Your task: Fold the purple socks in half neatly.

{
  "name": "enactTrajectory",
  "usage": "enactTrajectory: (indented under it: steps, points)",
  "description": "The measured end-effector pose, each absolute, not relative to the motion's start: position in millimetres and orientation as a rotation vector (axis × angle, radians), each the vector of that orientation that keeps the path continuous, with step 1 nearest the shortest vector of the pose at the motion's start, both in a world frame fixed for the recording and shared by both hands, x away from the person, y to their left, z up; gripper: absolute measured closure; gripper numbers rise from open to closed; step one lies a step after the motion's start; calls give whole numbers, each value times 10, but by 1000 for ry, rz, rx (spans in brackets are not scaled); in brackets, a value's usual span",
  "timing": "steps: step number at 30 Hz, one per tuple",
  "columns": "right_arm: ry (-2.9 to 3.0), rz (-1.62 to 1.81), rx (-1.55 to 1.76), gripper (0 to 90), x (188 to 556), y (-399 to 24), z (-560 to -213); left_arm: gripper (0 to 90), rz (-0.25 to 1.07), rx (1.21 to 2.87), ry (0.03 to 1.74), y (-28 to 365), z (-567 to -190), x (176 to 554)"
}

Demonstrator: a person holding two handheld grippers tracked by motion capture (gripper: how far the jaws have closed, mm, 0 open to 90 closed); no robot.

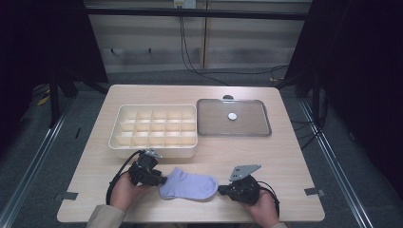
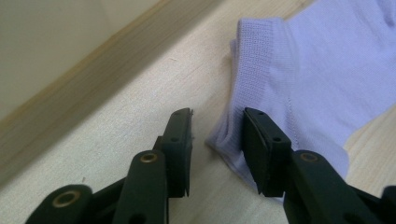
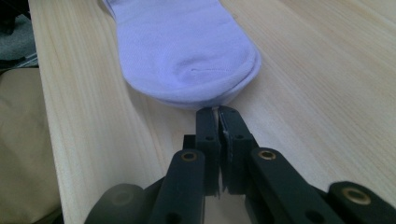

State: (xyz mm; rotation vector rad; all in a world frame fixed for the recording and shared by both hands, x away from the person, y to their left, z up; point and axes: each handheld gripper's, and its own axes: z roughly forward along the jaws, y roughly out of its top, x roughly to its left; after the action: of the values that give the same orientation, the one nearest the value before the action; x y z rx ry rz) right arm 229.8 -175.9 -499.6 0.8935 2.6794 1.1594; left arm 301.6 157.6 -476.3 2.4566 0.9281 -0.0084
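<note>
Lavender sock (image 1: 189,185) lies flat at lower centre of the bench (image 1: 285,142), between both tools. Left gripper (image 2: 217,135) has jaws parted, straddling the cuff edge, likely lining up a pinch. Right gripper (image 3: 217,113) sits at the toe, jaws nearly together, holding nothing. Divided organizer box (image 1: 154,130) and its lid (image 1: 233,118) wait above.

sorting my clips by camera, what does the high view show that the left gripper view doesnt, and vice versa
High view alone: the divided organiser box, the clear lid, both hands, and the right tool at the sock's toe. Left gripper view alone: the left tool up close, jaws open on either side of the cuff's edge, and the ribbed knit. Both share the lavender sock on the wooden table.
</note>
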Motion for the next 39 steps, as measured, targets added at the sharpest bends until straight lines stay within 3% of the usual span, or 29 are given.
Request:
enactTrajectory:
  steps: [6,7,10,39]
  points:
    - [2678,1151,891,875,2300,-1753,-4994,722,11,2500,893,1529,-4751,2985]
    - [2677,1152,892,876,2302,-1750,-4994,781,-27,2498,893,1522,-4751,2989]
    - [2677,1151,893,877,2301,-1745,-4993,811,-52,2497,897,1515,-4749,2997]
    - [2670,1160,921,879,2312,-1719,-4998,824,-231,2413,861,1568,-4477,2997]
